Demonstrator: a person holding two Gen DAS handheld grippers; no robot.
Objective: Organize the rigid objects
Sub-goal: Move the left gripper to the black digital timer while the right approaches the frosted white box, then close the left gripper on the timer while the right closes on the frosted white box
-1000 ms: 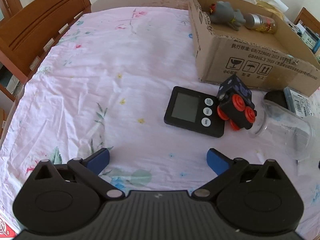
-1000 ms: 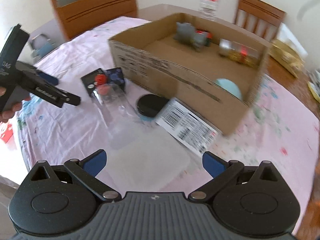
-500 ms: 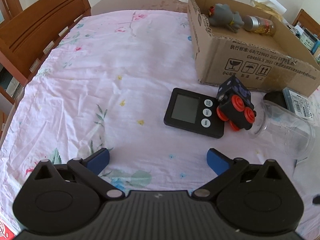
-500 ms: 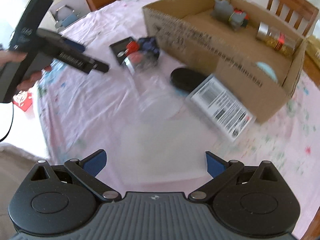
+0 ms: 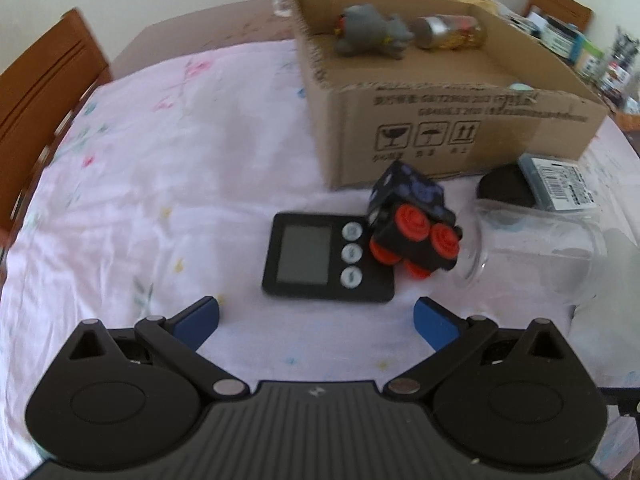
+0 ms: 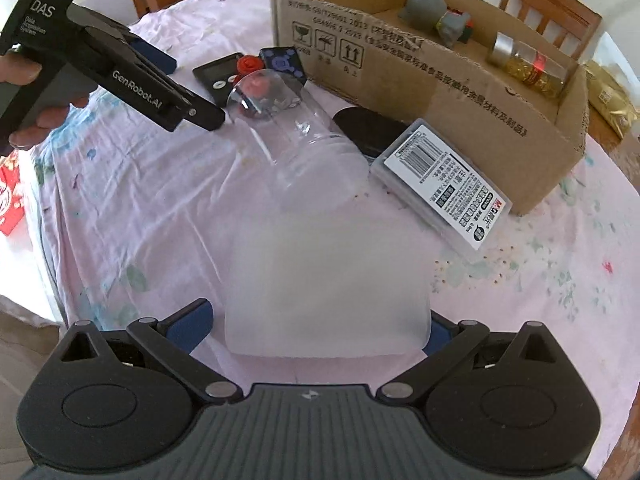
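Note:
My left gripper (image 5: pixel 316 316) is open just short of a black digital timer (image 5: pixel 324 256). A black toy train with red wheels (image 5: pixel 412 224) leans on the timer's right edge. A clear glass jar (image 5: pixel 532 256) lies on its side to the right. In the right wrist view my right gripper (image 6: pixel 316 326) is open, with a frosted translucent plastic container (image 6: pixel 328 288) between its fingers; the right finger is partly hidden behind it. Beyond it lie the glass jar (image 6: pixel 292 132), a black lid (image 6: pixel 364 128) and a grey barcode-labelled case (image 6: pixel 448 184). My left gripper (image 6: pixel 186 86) shows at upper left.
An open cardboard box (image 5: pixel 440 120) stands behind the objects, holding a grey toy animal (image 5: pixel 372 36) and a bottle with gold contents (image 5: pixel 452 32). A pink floral cloth (image 5: pixel 180 160) covers the table. Wooden chairs (image 5: pixel 44 92) stand around it. A hand (image 6: pixel 36 112) holds the left gripper.
My right gripper has swung in and come down, so the frosted container now sits between its fingers. My left gripper has moved forward, closer to the timer and toy train.

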